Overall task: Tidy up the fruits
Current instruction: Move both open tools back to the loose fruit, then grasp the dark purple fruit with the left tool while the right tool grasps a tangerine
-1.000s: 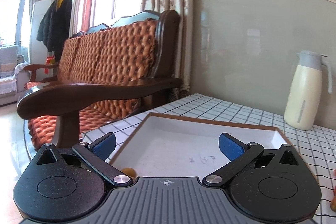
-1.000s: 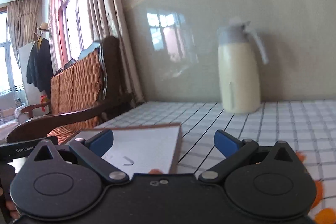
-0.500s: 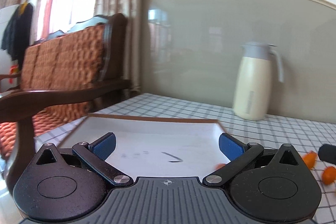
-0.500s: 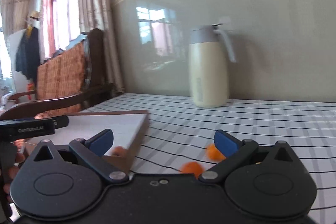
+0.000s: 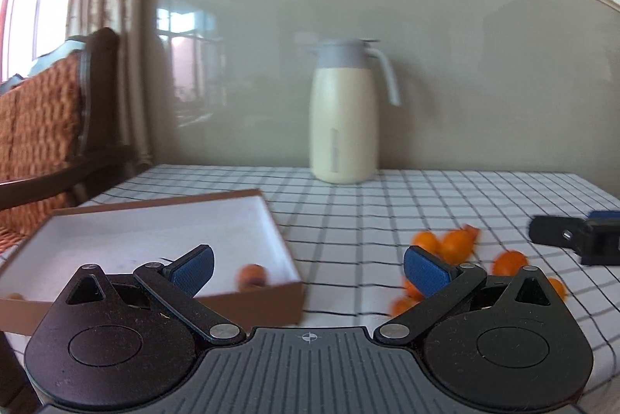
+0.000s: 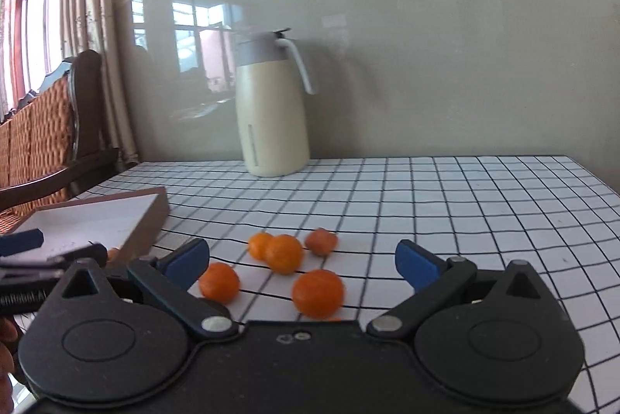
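Note:
Several small orange fruits [image 6: 317, 292] lie loose on the checked tablecloth; in the left wrist view they sit at the right [image 5: 455, 245]. A shallow brown box with a white inside [image 5: 162, 232] lies at the left and holds one orange fruit [image 5: 252, 274]; its corner shows in the right wrist view [image 6: 151, 220]. My left gripper [image 5: 308, 264] is open and empty, over the box's right front corner. My right gripper [image 6: 302, 259] is open and empty, with the loose fruits between and just beyond its fingers. The right gripper also shows at the left view's right edge [image 5: 573, 233].
A cream thermos jug [image 5: 345, 115] with a grey lid stands at the back of the table by the wall [image 6: 271, 107]. A wooden sofa [image 5: 42, 127] stands past the table's left edge. The table's right edge [image 6: 596, 177] is near.
Both grippers have swung to the right, away from the sofa and box. The loose fruits have come into view in front of the right gripper. Both stay open.

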A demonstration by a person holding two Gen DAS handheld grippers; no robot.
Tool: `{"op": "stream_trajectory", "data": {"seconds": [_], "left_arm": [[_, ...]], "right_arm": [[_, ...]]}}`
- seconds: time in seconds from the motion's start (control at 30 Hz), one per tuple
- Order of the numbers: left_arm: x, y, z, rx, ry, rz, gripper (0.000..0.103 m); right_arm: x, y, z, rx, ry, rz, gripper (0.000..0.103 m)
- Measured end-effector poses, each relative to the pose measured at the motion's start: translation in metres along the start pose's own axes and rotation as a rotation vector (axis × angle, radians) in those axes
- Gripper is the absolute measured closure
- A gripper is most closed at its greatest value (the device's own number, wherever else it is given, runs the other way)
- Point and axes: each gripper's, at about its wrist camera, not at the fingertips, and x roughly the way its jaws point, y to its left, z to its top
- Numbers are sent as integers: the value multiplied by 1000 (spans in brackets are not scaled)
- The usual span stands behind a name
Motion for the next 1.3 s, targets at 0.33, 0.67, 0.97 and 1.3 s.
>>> {"op": "stream_trajectory", "data": {"seconds": [0.33, 0.67, 0.97, 1.3], "left_arm": [[-3, -40, -12, 57, 20, -76, 17], [5, -63, -18, 74, 78, -142, 35], [15, -80, -22, 89, 110, -165, 42], [22, -96, -26, 84, 138, -191, 53]], "right_arm": [[-7, -14, -6, 9, 21, -24, 12], [-9, -25, -10, 27, 41, -35, 19], [-11, -29, -13, 29, 52, -37, 23], [-12, -36, -15, 43, 59, -49, 24]]}}
